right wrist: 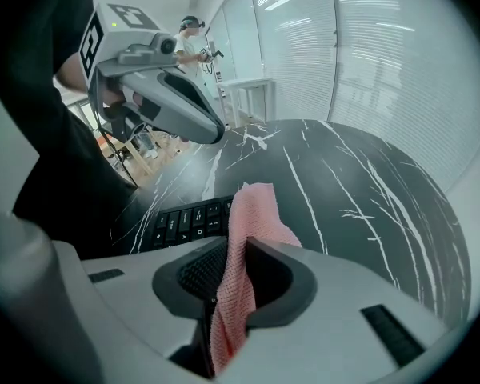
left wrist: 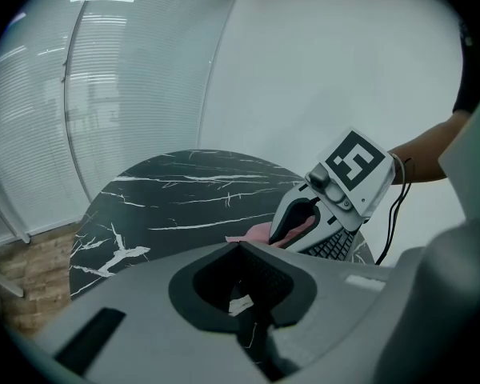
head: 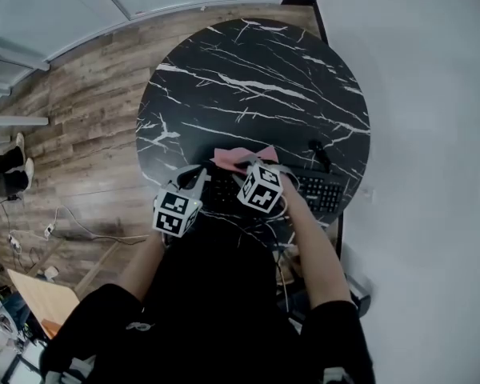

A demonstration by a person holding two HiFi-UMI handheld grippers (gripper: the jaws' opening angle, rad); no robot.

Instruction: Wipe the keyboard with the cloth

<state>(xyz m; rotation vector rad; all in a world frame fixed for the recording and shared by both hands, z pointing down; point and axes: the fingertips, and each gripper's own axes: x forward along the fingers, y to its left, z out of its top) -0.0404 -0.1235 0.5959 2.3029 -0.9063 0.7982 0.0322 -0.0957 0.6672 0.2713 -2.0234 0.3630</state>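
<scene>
The cloth [right wrist: 254, 214] is being clamped by the right gripper [right wrist: 234, 254] over the keyboard [right wrist: 180, 221] at the table's [right wrist: 352, 182] near edge (wiping seemingly barely begun); the left gripper [left wrist: 242, 250] is being held with jaws together, empty.

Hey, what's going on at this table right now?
A person stands at a round black marble table with a gripper in each hand. The right gripper is clamped on a pink cloth and holds it by the black keyboard. I can't tell whether the cloth touches the keys. The left gripper is close beside it, its jaws together with nothing between them.
</scene>
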